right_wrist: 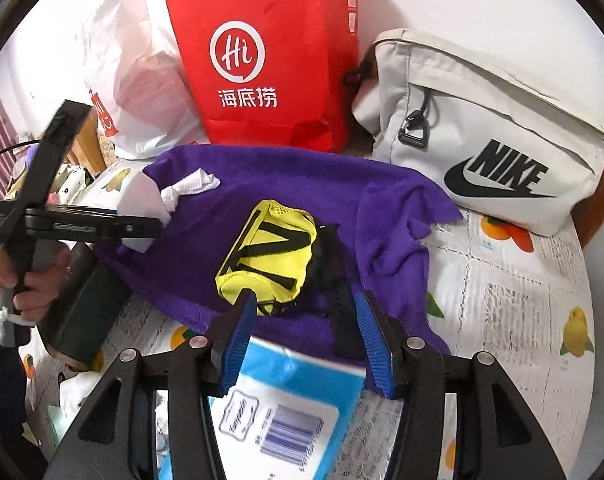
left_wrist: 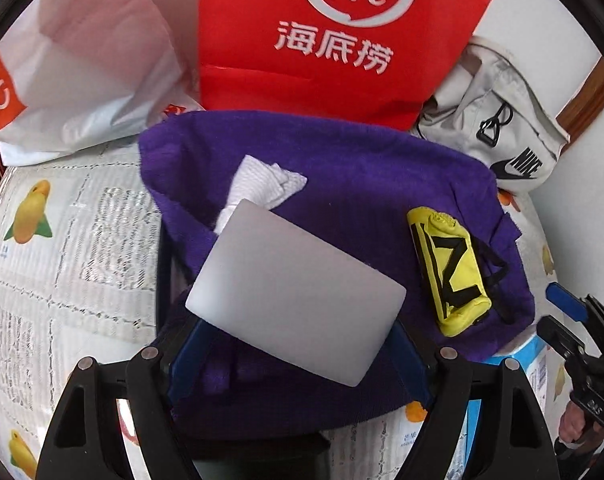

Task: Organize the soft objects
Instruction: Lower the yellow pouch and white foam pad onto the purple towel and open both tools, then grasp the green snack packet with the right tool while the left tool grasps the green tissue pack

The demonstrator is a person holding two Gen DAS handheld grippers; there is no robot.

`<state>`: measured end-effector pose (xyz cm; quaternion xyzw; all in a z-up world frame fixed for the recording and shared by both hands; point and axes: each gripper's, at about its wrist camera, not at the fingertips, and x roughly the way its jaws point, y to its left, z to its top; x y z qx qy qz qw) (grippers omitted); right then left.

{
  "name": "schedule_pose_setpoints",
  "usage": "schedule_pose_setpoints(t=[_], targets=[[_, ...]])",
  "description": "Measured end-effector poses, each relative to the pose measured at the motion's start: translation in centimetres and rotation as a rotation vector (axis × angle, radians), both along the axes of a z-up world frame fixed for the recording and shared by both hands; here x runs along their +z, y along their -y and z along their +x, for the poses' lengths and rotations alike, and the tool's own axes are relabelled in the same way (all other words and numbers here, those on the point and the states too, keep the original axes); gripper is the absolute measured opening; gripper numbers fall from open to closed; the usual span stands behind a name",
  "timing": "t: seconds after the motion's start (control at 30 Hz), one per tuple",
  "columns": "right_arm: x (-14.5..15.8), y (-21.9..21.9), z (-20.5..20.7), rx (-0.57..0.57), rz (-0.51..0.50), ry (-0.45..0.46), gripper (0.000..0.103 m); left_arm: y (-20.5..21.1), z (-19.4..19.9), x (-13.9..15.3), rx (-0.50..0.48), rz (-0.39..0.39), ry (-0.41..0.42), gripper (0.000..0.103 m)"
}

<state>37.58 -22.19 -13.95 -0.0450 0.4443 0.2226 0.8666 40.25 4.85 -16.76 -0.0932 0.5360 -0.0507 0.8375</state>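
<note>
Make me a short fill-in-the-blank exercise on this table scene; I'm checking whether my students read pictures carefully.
1. The yellow pouch lies on the ______ towel.
2. The left gripper holds a white ______ between its jaws.
3. The red bag stands behind the towel, beside a grey bag printed with the word ______.

Missing words: purple; sponge; NIKE

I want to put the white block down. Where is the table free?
Free: tablecloth right of purple towel, below Nike bag; also left of towel. Crowded: back, with red bag and white plastic bag; front, blue tissue pack.
</note>
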Motion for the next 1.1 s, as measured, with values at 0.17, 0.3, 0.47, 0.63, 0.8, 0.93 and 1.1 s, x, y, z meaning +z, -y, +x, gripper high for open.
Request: schedule_pose_setpoints(t=[0.17,0.3,0.47,0.63,0.8,0.93,1.1], targets=[[-0.2,0.2,-0.1,0.007,-0.019,0.015,0.055,1.0,0.2,-0.5,-0.019,0.041,-0.021,0.087],[0.0,0.4,-0.3,0.003,0.006,0.018,0.056,1.2,0.4,-0.7,0.011,0.054,-0.045,0.092],[0.2,0.5,-1.3,-0.004,0.009,0.013,0.057,1.0,-0.1,0.3,0.03,0.069,-0.035,0.093],[1.0,0.8,-3.0,-0.026,0.015,0.017,0.06,-0.3,-1.7,1.9,0.066,0.052,-0.011,0.093],[1.8,0.8,-5.7,-0.033,0.043,0.007,0.061,-1.7,-4.7,4.0,0.12,-0.012,0.035,0.093],[2.5,0.0,-9.1,-0.005,0.032,0.021,0.061,-2.4,-7.6,5.2,0.13,-0.004,0.066,0.093],[3.3,-1.2,-13.5,0.021,0.0,0.039,0.061,-3.3,-12.2,5.8,0.155,-0.049,0.098,0.092]])
